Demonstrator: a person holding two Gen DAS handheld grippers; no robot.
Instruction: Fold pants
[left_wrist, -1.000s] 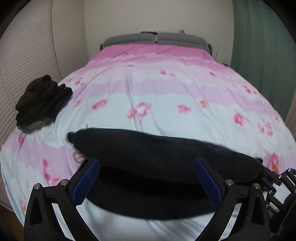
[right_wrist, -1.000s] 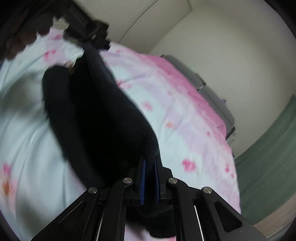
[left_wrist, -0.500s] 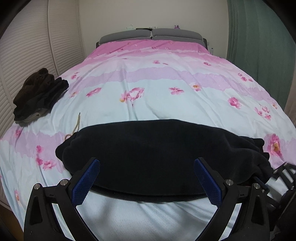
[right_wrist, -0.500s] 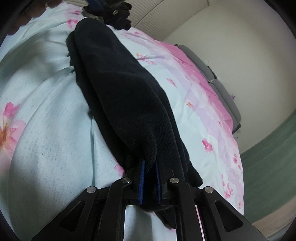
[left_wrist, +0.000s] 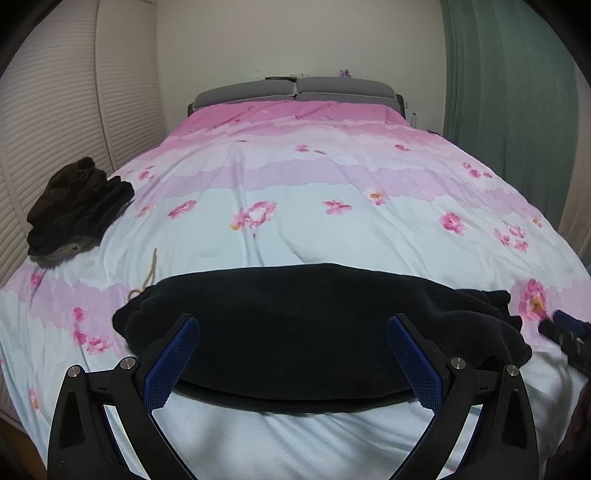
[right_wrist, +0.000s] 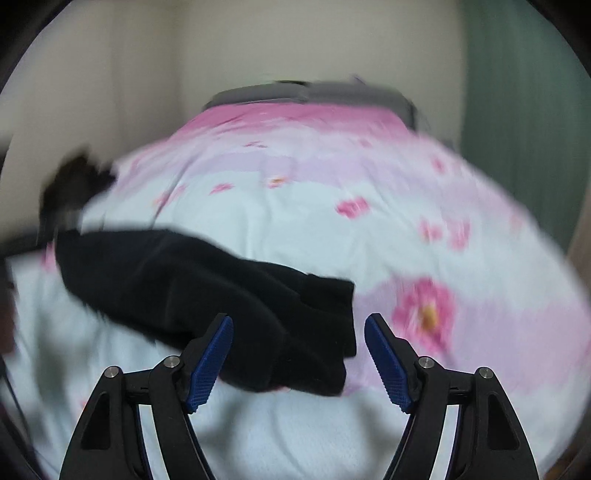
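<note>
The black pants (left_wrist: 314, 332) lie folded in a long band across the near part of the bed, with a tan drawstring (left_wrist: 147, 273) trailing from their left end. My left gripper (left_wrist: 291, 354) stands open just above their near edge, nothing between its blue pads. In the blurred right wrist view the pants' right end (right_wrist: 221, 295) rests on the cover. My right gripper (right_wrist: 299, 354) is open with its jaws still opening, the pads clear of the cloth. A tip of the right gripper (left_wrist: 565, 332) shows at the right edge of the left wrist view.
The bed carries a pink and white flowered cover (left_wrist: 314, 184) with a grey headboard (left_wrist: 295, 90) at the far end. A pile of dark clothes (left_wrist: 74, 206) sits at the bed's left edge. Slatted doors (left_wrist: 55, 110) stand left, a green curtain (left_wrist: 509, 110) right.
My right gripper let go of the pants' end, opened and rolled upright. The pants dropped flat onto the bed. The left gripper stayed open and drew back slightly.
</note>
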